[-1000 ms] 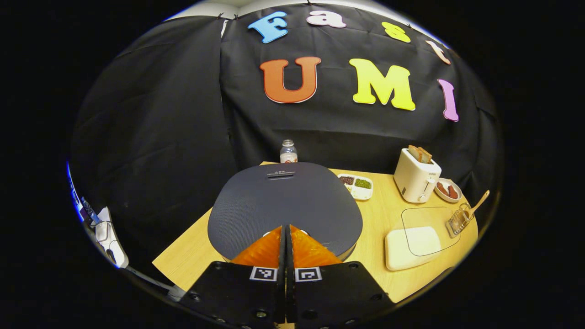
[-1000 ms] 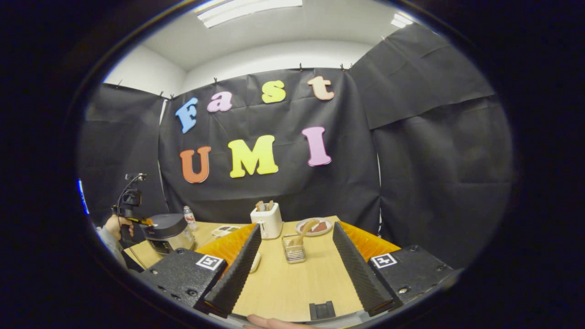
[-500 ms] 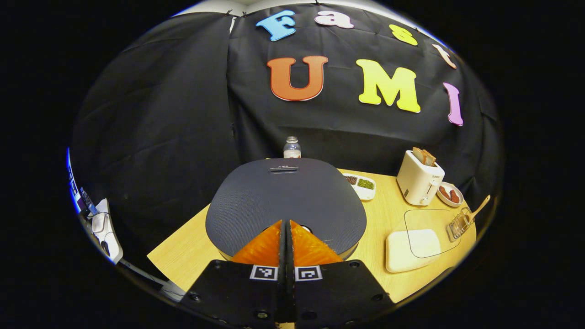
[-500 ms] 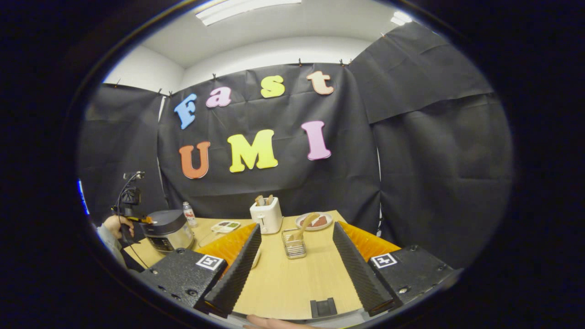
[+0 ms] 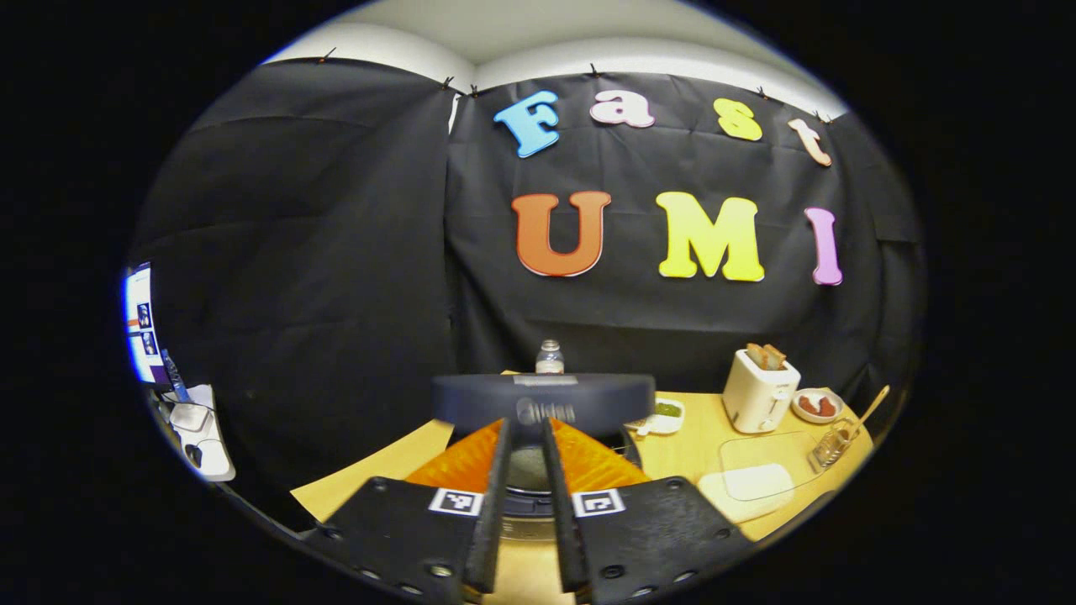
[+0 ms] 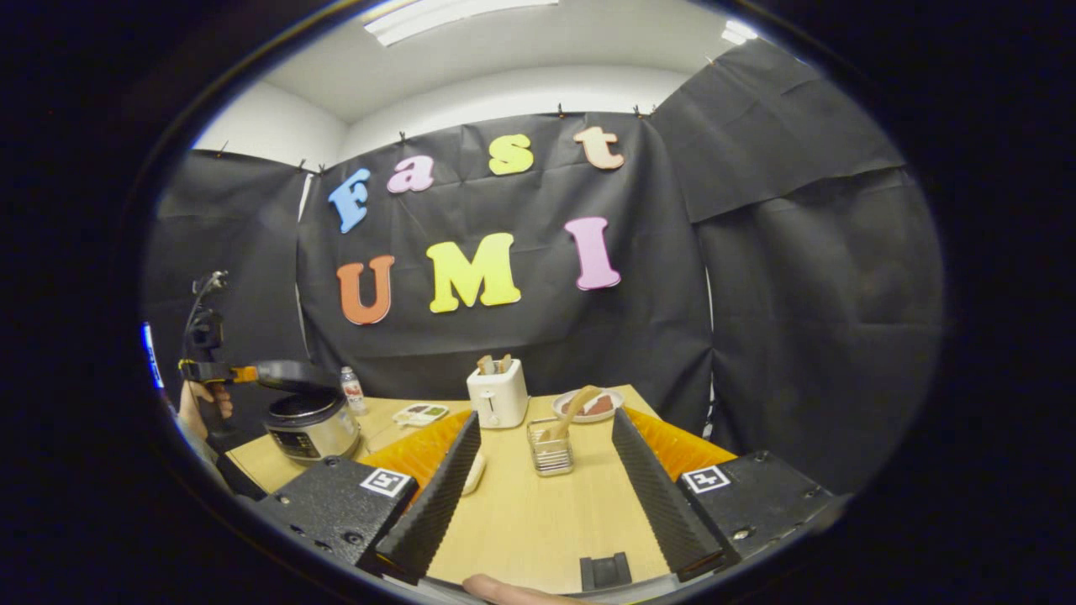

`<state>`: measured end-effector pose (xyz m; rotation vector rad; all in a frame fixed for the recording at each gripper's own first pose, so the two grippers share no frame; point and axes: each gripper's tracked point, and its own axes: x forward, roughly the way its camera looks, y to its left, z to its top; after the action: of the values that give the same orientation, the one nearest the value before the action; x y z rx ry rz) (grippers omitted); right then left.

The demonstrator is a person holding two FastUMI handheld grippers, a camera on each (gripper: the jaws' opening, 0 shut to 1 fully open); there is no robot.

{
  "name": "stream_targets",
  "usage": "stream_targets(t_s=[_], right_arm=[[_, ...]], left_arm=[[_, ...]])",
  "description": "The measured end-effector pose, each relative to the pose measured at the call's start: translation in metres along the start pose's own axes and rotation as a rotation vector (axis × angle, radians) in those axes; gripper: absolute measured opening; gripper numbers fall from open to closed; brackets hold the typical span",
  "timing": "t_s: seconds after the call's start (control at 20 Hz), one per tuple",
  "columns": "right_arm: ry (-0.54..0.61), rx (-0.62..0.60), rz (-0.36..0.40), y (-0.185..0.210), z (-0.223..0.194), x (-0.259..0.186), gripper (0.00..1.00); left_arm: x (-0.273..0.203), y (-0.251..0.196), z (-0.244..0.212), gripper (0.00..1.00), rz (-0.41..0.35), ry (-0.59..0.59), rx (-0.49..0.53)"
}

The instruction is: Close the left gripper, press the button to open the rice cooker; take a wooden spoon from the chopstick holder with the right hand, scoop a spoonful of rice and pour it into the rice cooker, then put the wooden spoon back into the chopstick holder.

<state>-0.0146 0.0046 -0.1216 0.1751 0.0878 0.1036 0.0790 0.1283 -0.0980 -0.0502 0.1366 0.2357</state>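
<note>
1. Your left gripper (image 5: 523, 437) sits in front of the cooker (image 5: 542, 458), its orange fingers (image 5: 471, 449) slightly parted with a narrow gap, nothing between them.
2. The cooker lid (image 5: 542, 402) is raised partway; in the left gripper view you look at its front edge, with the pot's dark opening showing below it, between your fingers.
3. In the right gripper view the cooker (image 6: 313, 424) stands at the table's far left, lid (image 6: 290, 376) tilted up, and your left gripper (image 6: 239, 373) reaches toward the lid's front edge; I cannot tell if they touch. Your hand (image 6: 200, 403) holds its handle.
4. Your right gripper (image 6: 545, 475) is spread wide over the table (image 6: 521, 521), gripping nothing.
5. The holder (image 6: 551, 449) stands ahead, between the right fingers in that view but well beyond their tips, with the spoon (image 6: 572, 412) leaning in it, handle up toward the right.
6. In the left gripper view the holder (image 5: 828, 445) is at the table's far right edge, spoon (image 5: 866, 407) sticking up.
7. The rice box (image 5: 748, 483) lies near the right front, a clear lid (image 5: 761, 449) leaning over it.
8. Behind stand a toaster (image 6: 496, 395), a plate (image 6: 588, 405), a divided dish (image 6: 420, 412) and a bottle (image 6: 351, 391).
</note>
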Motion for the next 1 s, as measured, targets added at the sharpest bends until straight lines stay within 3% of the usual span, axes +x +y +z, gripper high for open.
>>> stream_targets(t_s=[0.1,0.2,0.25,0.3,0.35,0.55,0.7,0.85,0.9,0.95,1.0], right_arm=[[0.029,0.009,0.019,0.008,-0.021,0.016,1.0],[0.054,0.007,0.025,0.01,-0.038,0.033,0.96],[0.066,0.007,0.024,0.009,-0.045,0.042,1.0],[0.077,0.009,0.024,0.008,-0.052,0.051,1.0],[0.088,0.011,0.025,0.007,-0.058,0.059,1.0],[0.041,0.022,-0.006,-0.006,-0.061,0.1,1.0],[0.051,0.024,0.011,-0.007,-0.074,0.13,1.0],[0.053,0.035,-0.001,-0.02,-0.083,0.165,1.0],[0.053,0.038,-0.012,-0.025,-0.087,0.176,0.92],[0.045,0.037,-0.013,-0.027,-0.09,0.187,0.98],[0.059,0.024,-0.024,-0.03,-0.095,0.2,0.98]], left_arm=[[-0.032,-0.011,0.033,0.56,-0.075,-0.08,-0.031],[-0.057,-0.005,0.022,0.94,-0.081,-0.097,-0.038],[-0.07,-0.002,0.019,0.94,-0.084,-0.102,-0.038],[-0.082,0.0,0.017,0.86,-0.092,-0.108,-0.039],[-0.091,-0.002,0.015,0.95,-0.105,-0.123,-0.037],[-0.126,0.005,-0.003,0.94,-0.139,-0.148,-0.028],[-0.145,0.009,-0.013,0.94,-0.16,-0.144,-0.022],[-0.164,0.024,-0.019,0.94,-0.125,-0.148,-0.016],[-0.17,0.028,-0.023,0.94,-0.118,-0.147,-0.019],[-0.176,0.032,-0.024,0.94,-0.114,-0.153,-0.019],[-0.179,0.035,-0.024,0.94,-0.107,-0.167,-0.011]])
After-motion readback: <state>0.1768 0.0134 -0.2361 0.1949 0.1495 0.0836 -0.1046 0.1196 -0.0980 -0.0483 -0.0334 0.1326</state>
